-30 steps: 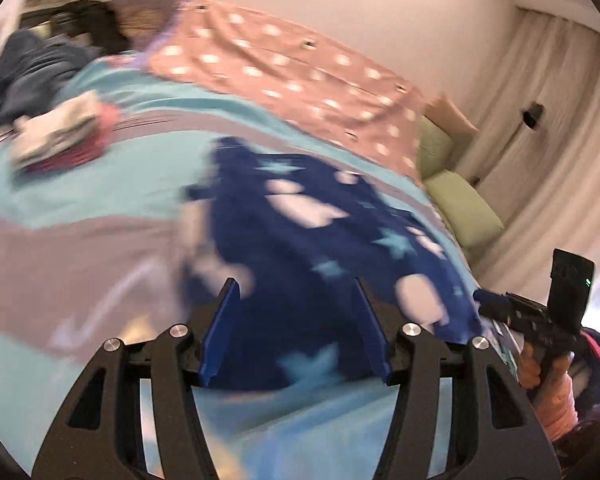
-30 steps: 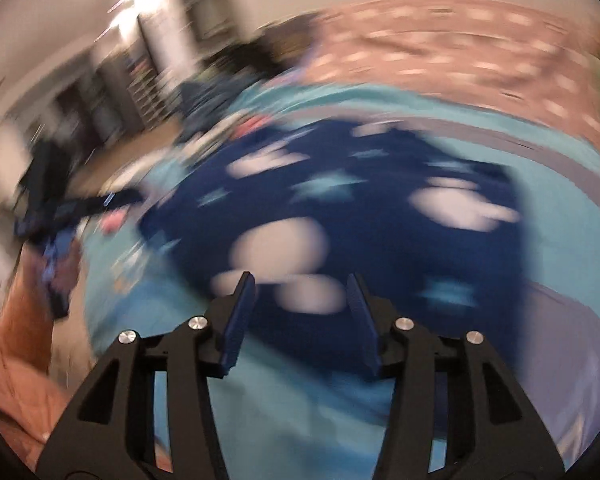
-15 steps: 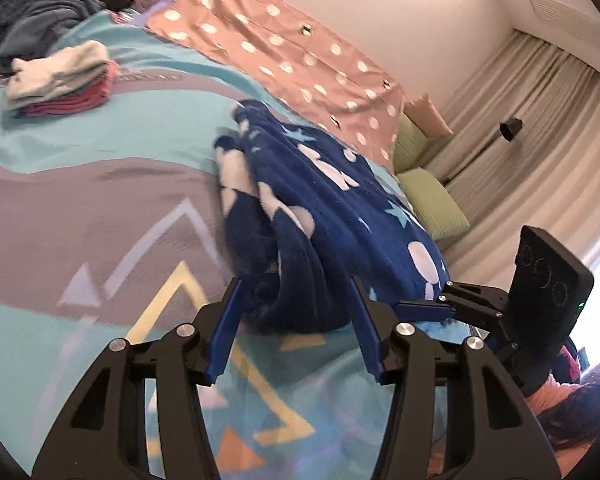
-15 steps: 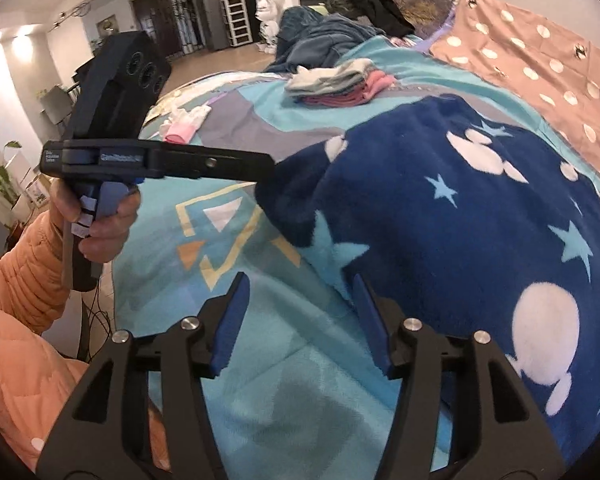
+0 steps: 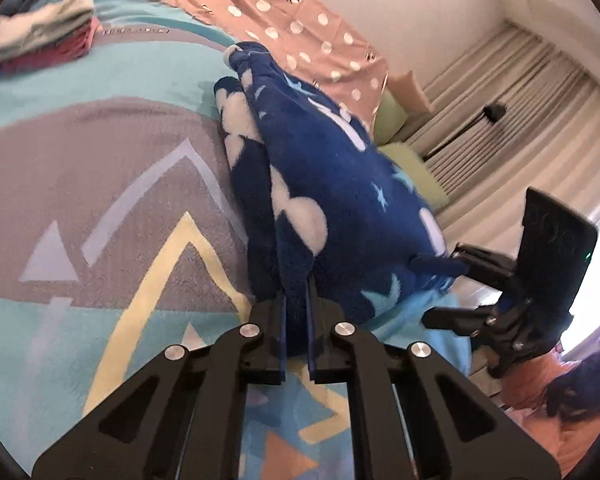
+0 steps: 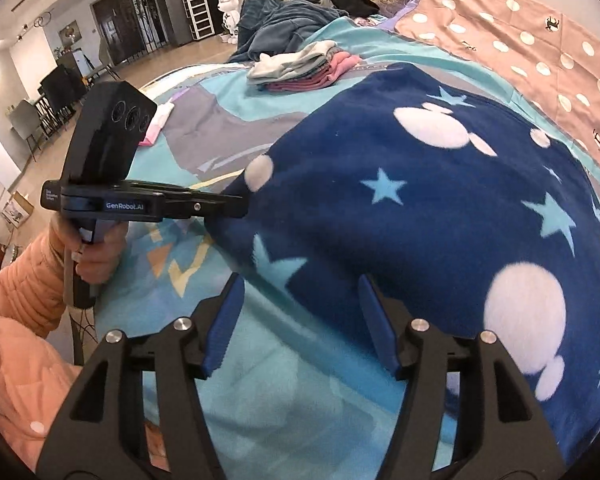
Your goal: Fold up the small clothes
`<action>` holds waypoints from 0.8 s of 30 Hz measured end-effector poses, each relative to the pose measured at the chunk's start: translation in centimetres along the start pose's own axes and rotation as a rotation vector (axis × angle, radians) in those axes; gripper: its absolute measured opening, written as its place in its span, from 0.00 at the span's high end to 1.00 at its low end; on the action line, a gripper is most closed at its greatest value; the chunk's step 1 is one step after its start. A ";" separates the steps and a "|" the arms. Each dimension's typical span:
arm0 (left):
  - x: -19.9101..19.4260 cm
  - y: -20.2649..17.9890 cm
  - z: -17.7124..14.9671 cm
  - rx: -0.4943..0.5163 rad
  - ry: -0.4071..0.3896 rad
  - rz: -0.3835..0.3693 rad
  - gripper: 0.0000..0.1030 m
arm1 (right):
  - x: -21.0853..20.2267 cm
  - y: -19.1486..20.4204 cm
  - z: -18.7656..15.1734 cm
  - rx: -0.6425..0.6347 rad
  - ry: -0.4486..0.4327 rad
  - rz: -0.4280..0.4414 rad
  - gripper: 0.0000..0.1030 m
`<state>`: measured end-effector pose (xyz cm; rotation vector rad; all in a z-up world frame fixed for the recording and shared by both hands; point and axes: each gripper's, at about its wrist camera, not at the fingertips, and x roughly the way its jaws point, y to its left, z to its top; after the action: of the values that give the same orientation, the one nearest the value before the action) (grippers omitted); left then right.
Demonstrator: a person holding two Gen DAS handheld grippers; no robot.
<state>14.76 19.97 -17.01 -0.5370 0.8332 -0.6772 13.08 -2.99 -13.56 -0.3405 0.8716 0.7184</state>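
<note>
Your left tool (image 5: 297, 308) clamped on a corner of the navy star-print fleece garment (image 6: 440, 216), garment bunched on the bed (image 5: 100, 200) just ahead, your right tool (image 6: 300, 312) spread apart at its near edge, folded clothes pile (image 6: 300, 66) far beyond.

a home bedroom: a bed (image 6: 260, 360) with a patterned turquoise blanket, green pillows (image 5: 416, 168), pleated curtains (image 5: 500, 100), and an open living area with shelves (image 6: 198, 14) beyond.
</note>
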 end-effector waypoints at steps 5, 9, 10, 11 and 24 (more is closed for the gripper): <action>-0.2 -0.3 0.4 0.024 -0.004 -0.007 0.89 | 0.6 3.2 0.2 -0.150 -0.023 -0.053 0.41; -2.0 -0.6 0.9 0.036 -0.057 0.005 0.83 | 2.2 4.7 0.0 -0.231 -0.023 -0.127 0.41; -2.4 -0.5 1.0 0.032 -0.069 0.008 0.82 | 2.7 5.1 -0.1 -0.251 -0.016 -0.142 0.40; -2.7 -0.3 1.2 0.027 -0.078 0.013 0.82 | 3.0 5.3 -0.4 -0.265 -0.017 -0.156 0.38; -1.1 0.4 5.4 0.034 -0.065 0.026 0.56 | 6.1 7.8 0.2 -0.435 -0.135 -0.394 0.33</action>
<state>18.71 21.95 -13.70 -0.5141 0.7659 -0.6457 10.41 5.37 -18.12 -0.8176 0.4919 0.5490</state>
